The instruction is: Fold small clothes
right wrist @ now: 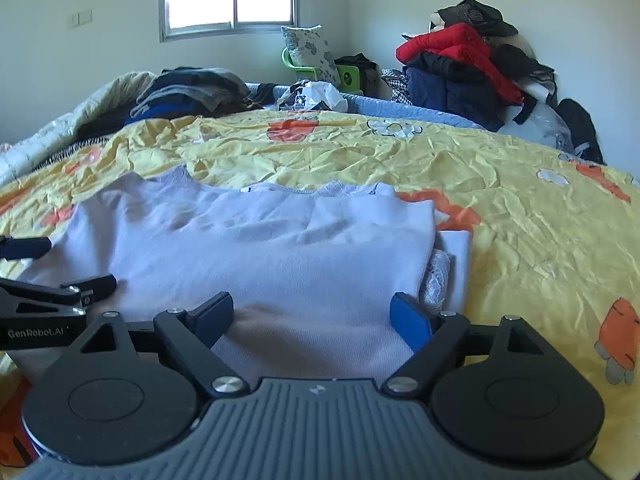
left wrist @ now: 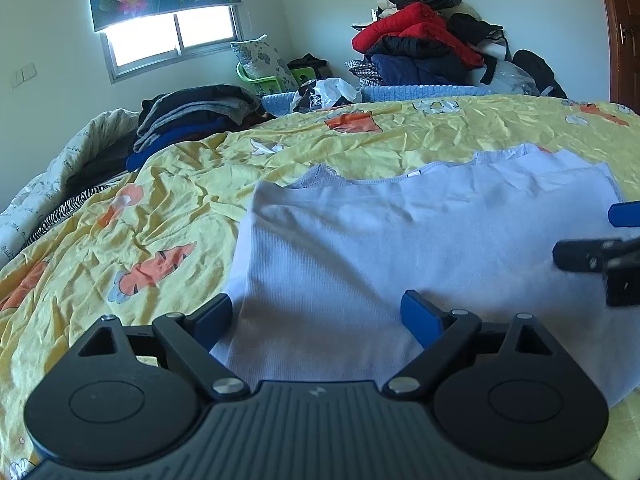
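Note:
A pale lavender garment [left wrist: 400, 240] lies partly folded on the yellow bedsheet [left wrist: 140, 208], neckline toward the far side. It also shows in the right wrist view [right wrist: 260, 248], with a lace-trimmed edge [right wrist: 438, 276] sticking out at its right side. My left gripper [left wrist: 318, 316] is open and empty over the garment's near left edge. My right gripper [right wrist: 312, 316] is open and empty over its near right part. Each gripper shows at the edge of the other's view, the right one [left wrist: 600, 256] and the left one [right wrist: 60, 292].
A stack of dark folded clothes [left wrist: 192, 116] sits at the far left of the bed beside a white quilt [left wrist: 60, 172]. A heap of red and dark jackets [left wrist: 424, 48] stands against the far wall. A plastic bag [left wrist: 324, 94] lies at the bed's far edge.

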